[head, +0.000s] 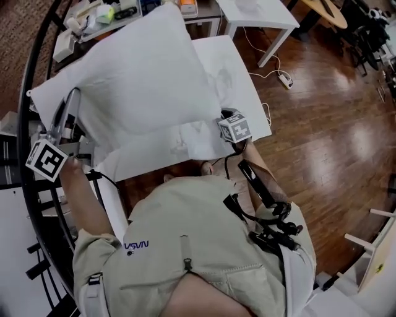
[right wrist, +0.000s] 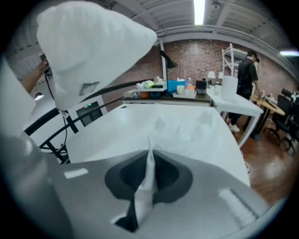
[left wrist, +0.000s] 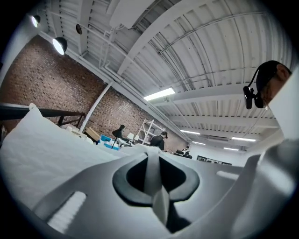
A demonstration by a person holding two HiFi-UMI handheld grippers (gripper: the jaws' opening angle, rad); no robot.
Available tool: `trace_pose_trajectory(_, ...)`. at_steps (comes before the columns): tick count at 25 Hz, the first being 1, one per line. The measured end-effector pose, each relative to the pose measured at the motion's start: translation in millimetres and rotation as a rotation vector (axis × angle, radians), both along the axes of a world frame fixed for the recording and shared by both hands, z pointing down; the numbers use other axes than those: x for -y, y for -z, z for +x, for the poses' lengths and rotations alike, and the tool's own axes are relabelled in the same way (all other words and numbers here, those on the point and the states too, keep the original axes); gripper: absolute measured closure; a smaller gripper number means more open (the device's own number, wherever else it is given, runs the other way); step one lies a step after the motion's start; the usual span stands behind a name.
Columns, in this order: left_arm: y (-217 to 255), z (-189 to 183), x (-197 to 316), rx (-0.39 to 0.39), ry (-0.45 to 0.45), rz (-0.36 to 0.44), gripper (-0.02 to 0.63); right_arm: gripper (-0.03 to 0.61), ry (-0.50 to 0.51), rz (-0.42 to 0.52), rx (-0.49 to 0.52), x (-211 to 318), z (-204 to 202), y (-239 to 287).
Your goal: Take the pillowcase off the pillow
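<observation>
White pillowcase (head: 185, 145), creased, under raised pillow (head: 130, 80)

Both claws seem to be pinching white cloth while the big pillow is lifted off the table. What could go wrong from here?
The left gripper pinches only a thin fold of the puffy white pillow, so the pillow might slip out and drop. The right gripper holds just a narrow fold of the flat white pillowcase, and a hard pull could tug it free. The raised pillow might also sweep the small desk items behind it.
</observation>
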State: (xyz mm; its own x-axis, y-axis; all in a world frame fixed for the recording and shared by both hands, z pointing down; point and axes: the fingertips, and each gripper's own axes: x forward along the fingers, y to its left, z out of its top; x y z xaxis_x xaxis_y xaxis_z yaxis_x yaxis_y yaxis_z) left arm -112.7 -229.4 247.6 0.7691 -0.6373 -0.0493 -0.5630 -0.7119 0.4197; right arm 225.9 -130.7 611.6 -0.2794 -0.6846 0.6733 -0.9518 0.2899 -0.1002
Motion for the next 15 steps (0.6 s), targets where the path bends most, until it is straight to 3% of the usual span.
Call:
trace_pose_trajectory(2, -8.3, 13.4, -2.6, 0.020, -0.016, -0.025, 0.589, 0.545, -0.082, 0.018, 0.045, 1.7, 5.7, -3.9)
trace_pose_trajectory(5, -29.8, 33.7, -6.1, 0.068, -0.042, -0.060, 0.589, 0.529, -0.227, 0.118, 0.130, 4.8, 26.8, 24.8)
trace_pose_trajectory(8, -56.4, 53.2, -3.3, 0.093, -0.065, -0.082, 0.589, 0.525, -0.316, 0.225, 0.116, 8.1, 57.8, 63.3)
trace_pose_trajectory(12, -97.0, 77.3, -1.4, 0.080, -0.092, -0.152, 0.589, 0.525, -0.354, 0.335, 0.111, 10.6, 82.4, 118.3)
trace_pose_trajectory(14, -111.0, 90.3, -1.1, 0.066, -0.107, -0.174, 0.589, 0.523, -0.321, 0.349, 0.117, 13.5, 82.5, 135.1)
trace_pose_trajectory(15, -116.0, 96.6, -0.4, 0.058, -0.114, -0.182, 0.589, 0.487, -0.298, 0.333, 0.122, 15.3, 80.8, 136.9)
